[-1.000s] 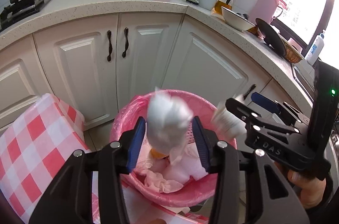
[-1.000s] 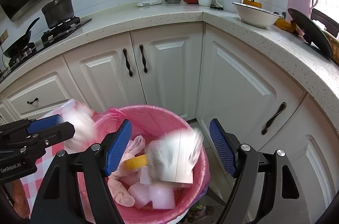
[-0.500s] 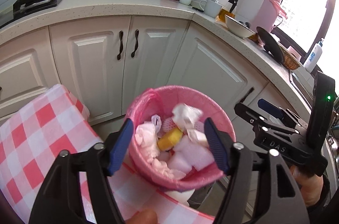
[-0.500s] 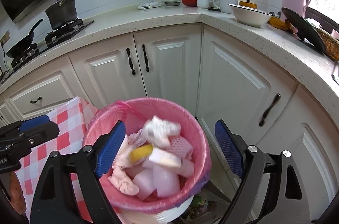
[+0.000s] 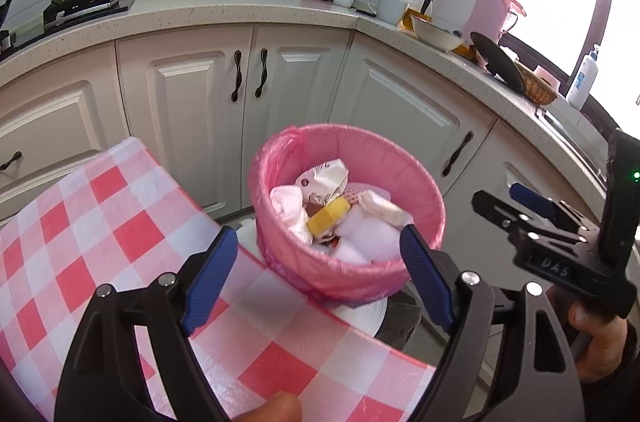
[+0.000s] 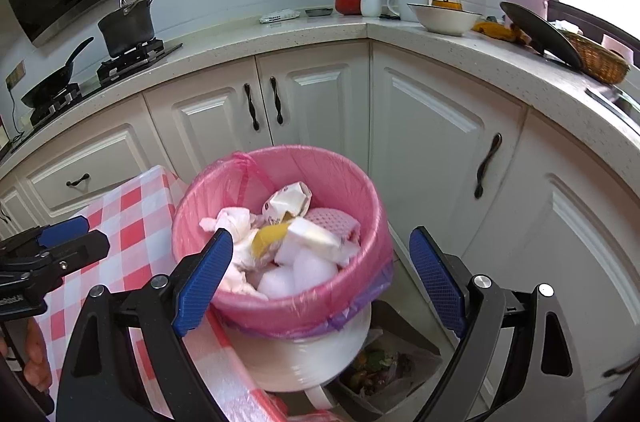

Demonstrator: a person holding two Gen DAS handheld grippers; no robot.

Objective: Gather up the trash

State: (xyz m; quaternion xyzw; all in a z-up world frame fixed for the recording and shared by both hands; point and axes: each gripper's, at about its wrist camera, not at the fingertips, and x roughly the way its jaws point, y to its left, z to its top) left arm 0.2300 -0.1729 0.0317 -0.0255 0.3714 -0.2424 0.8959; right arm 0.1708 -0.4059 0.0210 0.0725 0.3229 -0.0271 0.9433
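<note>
Beside the checked tablecloth (image 5: 92, 234), the bin (image 6: 304, 350) with its pink liner (image 5: 416, 198) stands upright, mouth facing up, now holding what the claws carried a second ago: a white wad and a pale wrapper have dropped in among the crumpled packet (image 5: 326, 176) and the yellow piece (image 5: 329, 217), which lies slanted, long axis running from lower left to upper right. Both loads look delivered, so this round of collecting reads as done. The left gripper (image 5: 320, 276) is opening, nothing between its blue pads; the right gripper (image 6: 320, 280) stands wide and empty too, both pulled back from the rim.
</note>
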